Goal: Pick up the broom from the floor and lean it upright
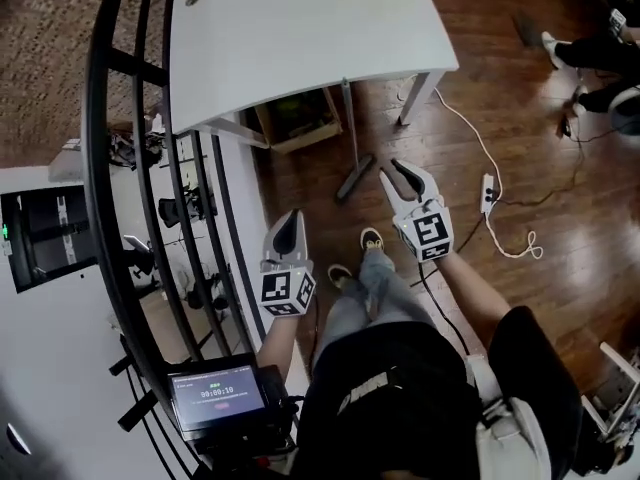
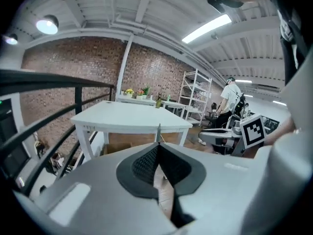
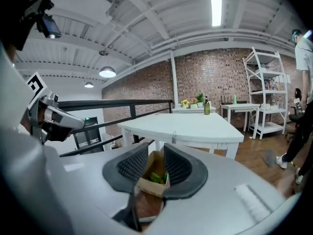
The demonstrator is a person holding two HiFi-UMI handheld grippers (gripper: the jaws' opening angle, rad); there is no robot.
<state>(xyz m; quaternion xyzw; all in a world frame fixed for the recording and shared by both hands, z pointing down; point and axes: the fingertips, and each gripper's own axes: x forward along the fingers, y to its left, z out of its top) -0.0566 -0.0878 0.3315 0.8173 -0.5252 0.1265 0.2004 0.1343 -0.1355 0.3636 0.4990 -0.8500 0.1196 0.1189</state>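
The broom (image 1: 349, 133) leans with its handle against the front edge of the white table (image 1: 300, 28) and its dark head (image 1: 354, 179) on the wood floor. Neither gripper touches it. My left gripper (image 1: 292, 220) hangs in the air left of the broom head, its pads together with nothing between them; in the left gripper view (image 2: 157, 148) the handle's tip (image 2: 159, 128) shows just beyond it. My right gripper (image 1: 391, 171) is right of the broom head, open and empty (image 3: 155, 150).
A cardboard box (image 1: 300, 118) with green things sits under the table. A black railing (image 1: 150, 168) runs along the left. A white power strip (image 1: 489, 194) and its cable lie on the floor to the right. A person's legs (image 1: 590, 53) show at the top right.
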